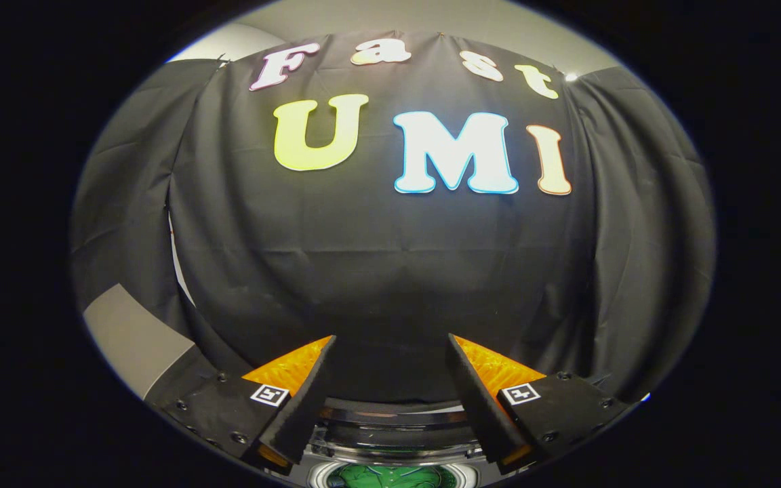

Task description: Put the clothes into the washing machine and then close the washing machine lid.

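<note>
Washing machine parts, a dark glossy lid (390, 415) over a round drum opening, are seen low between the fingers, with green cloth (390, 476) lying inside. The gripper (390, 369) is held spread and empty above it, presumably because the cloth is judged already dropped; lid closing is judged pending.
</note>
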`<action>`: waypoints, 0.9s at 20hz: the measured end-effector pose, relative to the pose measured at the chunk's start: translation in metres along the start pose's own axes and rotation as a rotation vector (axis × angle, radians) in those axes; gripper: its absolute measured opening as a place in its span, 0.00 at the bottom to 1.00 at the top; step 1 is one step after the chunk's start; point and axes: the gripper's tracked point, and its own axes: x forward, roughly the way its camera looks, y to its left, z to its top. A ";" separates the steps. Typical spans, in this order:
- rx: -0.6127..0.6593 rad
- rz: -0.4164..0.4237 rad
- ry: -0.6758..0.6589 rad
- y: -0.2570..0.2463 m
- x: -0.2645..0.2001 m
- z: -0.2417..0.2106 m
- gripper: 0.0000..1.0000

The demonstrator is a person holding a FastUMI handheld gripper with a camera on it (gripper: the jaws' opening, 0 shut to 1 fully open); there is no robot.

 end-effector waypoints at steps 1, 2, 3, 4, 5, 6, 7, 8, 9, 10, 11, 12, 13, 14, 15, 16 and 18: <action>-0.005 -0.004 0.008 -0.002 0.003 -0.004 0.98; -0.004 -0.004 0.015 -0.002 0.005 -0.007 0.98; -0.002 -0.003 0.023 -0.002 0.007 -0.009 0.98; 0.000 -0.004 0.034 -0.002 0.008 -0.014 0.98; -0.001 -0.004 0.049 -0.004 0.010 -0.019 0.98; 0.010 0.002 0.046 -0.004 0.010 -0.019 0.98; 0.024 0.000 0.046 -0.006 0.010 -0.021 0.98; 0.037 0.005 0.056 -0.006 0.010 -0.021 0.98; 0.054 0.007 0.056 -0.007 0.007 -0.021 0.99; 0.055 0.010 0.059 -0.006 0.005 -0.022 0.99; 0.049 0.011 0.060 -0.006 0.004 -0.023 0.98; 0.045 0.013 0.066 -0.006 0.002 -0.023 0.98; 0.044 0.016 0.071 -0.006 0.000 -0.025 0.98; 0.046 0.020 0.078 -0.006 -0.003 -0.025 0.99; 0.047 0.023 0.079 -0.006 -0.008 -0.026 0.99; 0.043 0.027 0.078 -0.006 -0.013 -0.027 0.99; 0.039 0.031 0.073 -0.006 -0.022 -0.029 0.99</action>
